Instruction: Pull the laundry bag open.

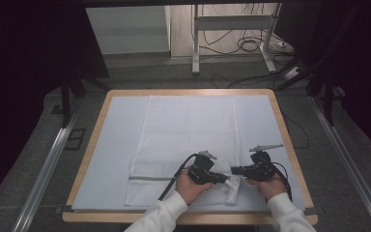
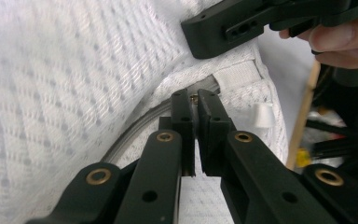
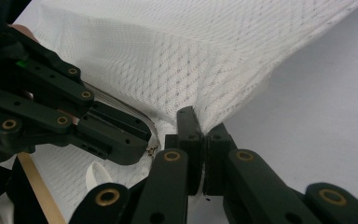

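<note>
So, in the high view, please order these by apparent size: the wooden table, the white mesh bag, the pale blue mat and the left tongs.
1. wooden table
2. pale blue mat, nearly covering the table
3. white mesh bag
4. left tongs, far smaller, shut on the bag's near edge

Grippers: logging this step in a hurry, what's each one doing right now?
Left gripper: shut on the zipper pull of the white mesh bag.
Right gripper: shut on the mesh bag's edge.

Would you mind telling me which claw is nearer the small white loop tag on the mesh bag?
Left. The left claw pinches the zipper pull beside the loop tag; the right claw grips the bag's edge farther off.
</note>
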The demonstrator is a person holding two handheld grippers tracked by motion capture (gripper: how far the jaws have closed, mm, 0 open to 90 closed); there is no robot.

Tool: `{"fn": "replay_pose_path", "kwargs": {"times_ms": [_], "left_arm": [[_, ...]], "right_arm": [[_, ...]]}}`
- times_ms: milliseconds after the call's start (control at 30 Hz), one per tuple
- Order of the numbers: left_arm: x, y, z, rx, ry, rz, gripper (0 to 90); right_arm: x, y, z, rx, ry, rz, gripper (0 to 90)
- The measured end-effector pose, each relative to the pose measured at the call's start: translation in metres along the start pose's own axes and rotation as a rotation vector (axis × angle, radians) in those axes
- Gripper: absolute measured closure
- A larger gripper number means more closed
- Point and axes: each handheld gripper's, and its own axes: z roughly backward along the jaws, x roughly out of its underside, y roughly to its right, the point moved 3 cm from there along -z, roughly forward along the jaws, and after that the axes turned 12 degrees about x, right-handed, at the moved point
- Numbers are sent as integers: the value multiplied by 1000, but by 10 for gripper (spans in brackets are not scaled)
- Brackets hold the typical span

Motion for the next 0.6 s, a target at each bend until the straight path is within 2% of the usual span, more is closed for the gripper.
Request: {"fn": "replay_pose_path", "kwargs": {"times_ms": [233,300,433,600], "left_arm": [[2,0,4,-12,1,-8,868],[3,-1,5,-37,-13,-17,868],[8,-7,12,-40,-8,7,868],[10,-9,19,-49,-7,8,868]], "right_arm": [[0,1,1,-5,2,2,874],[0,1,1,-3,2,2,874],[1,1,1,-5,5,3,874],[0,1,1,-7,8,-1,874]]}}
